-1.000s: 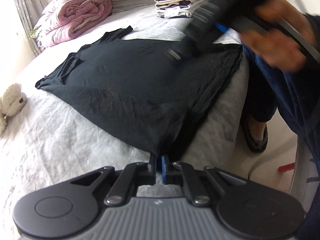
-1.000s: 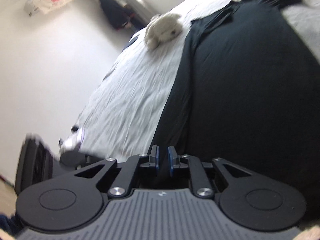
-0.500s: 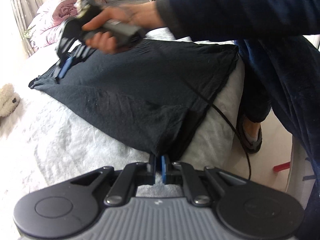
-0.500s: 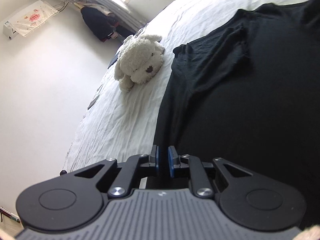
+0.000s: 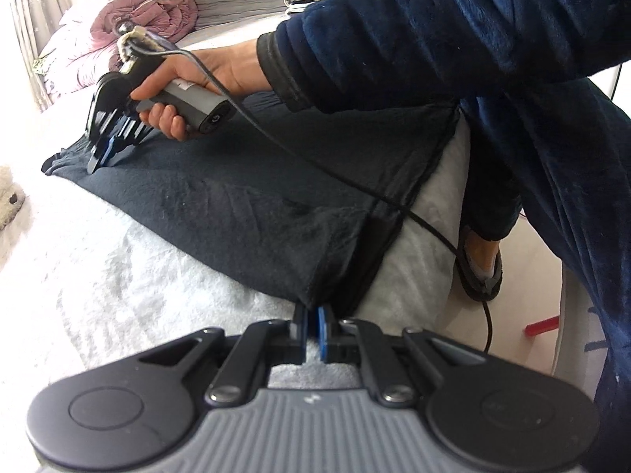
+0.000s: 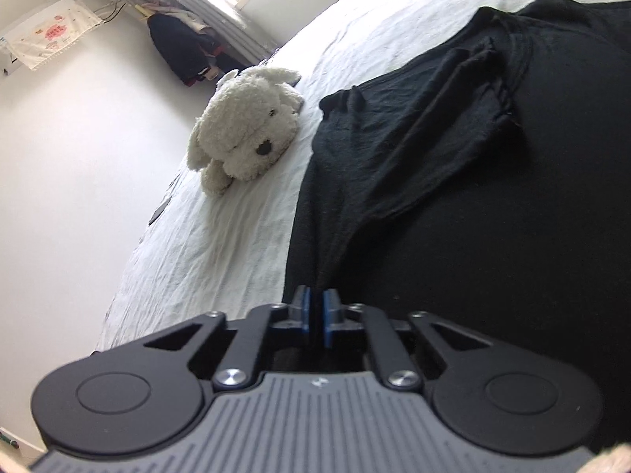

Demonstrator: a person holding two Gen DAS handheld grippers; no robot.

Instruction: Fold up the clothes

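both grippers (image 5: 311,329) (image 6: 315,317) pinch shirt (image 5: 236,201); plush dog (image 6: 246,128) clear only right view.

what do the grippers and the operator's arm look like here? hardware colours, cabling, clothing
Each hand-held gripper has black linkage arms, round black side housings, a ribbed grey body and blue finger pads. The right one has a grey handle trailing a black cable. The operator wears a fuzzy navy sleeve.

plush dog (image 5: 10,201) cut by left edge
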